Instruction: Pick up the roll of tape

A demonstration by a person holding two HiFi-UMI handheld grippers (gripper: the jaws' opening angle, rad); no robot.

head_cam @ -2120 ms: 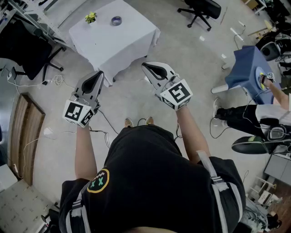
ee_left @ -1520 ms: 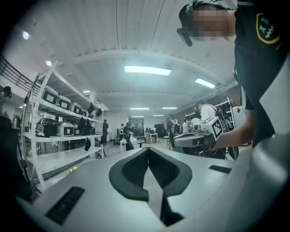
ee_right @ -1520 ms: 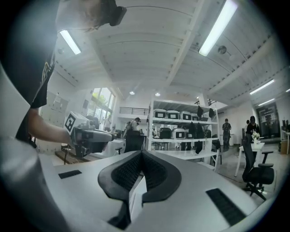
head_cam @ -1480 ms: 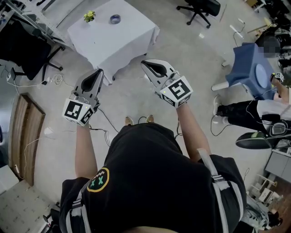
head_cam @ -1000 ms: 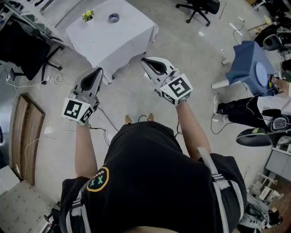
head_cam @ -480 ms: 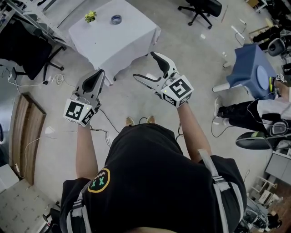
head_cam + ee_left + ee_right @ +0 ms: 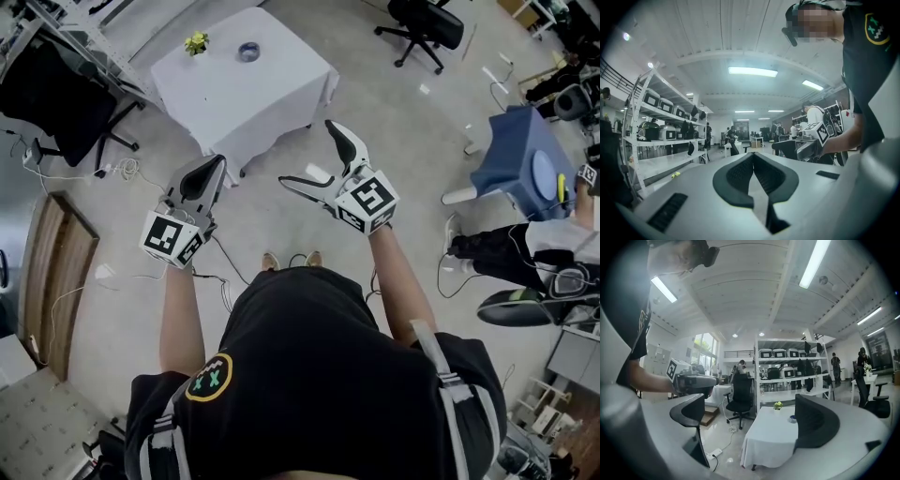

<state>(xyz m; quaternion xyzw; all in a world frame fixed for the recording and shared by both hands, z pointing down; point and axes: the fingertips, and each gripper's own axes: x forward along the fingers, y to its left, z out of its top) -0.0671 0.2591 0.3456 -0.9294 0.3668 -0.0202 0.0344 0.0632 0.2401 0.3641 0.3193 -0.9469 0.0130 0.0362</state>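
Note:
The roll of tape [image 7: 248, 51], small and blue-grey, lies on a table under a white cloth [image 7: 253, 98], well ahead of both grippers. In the right gripper view the tape [image 7: 792, 418] shows on the cloth just beside the right finger. My right gripper [image 7: 307, 155] is held level over the floor, short of the table; its jaws are opening wide with nothing between them. My left gripper [image 7: 212, 167] hangs near the table's corner, its jaws [image 7: 753, 157] shut and empty.
A small yellow-green plant [image 7: 196, 42] stands on the same cloth near the tape. Office chairs [image 7: 427, 19] are beyond the table. A blue stool [image 7: 520, 150] and a seated person [image 7: 525, 246] are at the right. Cables [image 7: 120, 169] lie on the floor at the left.
The right gripper's jaws have gone from shut to wide open. The left gripper stays shut in place.

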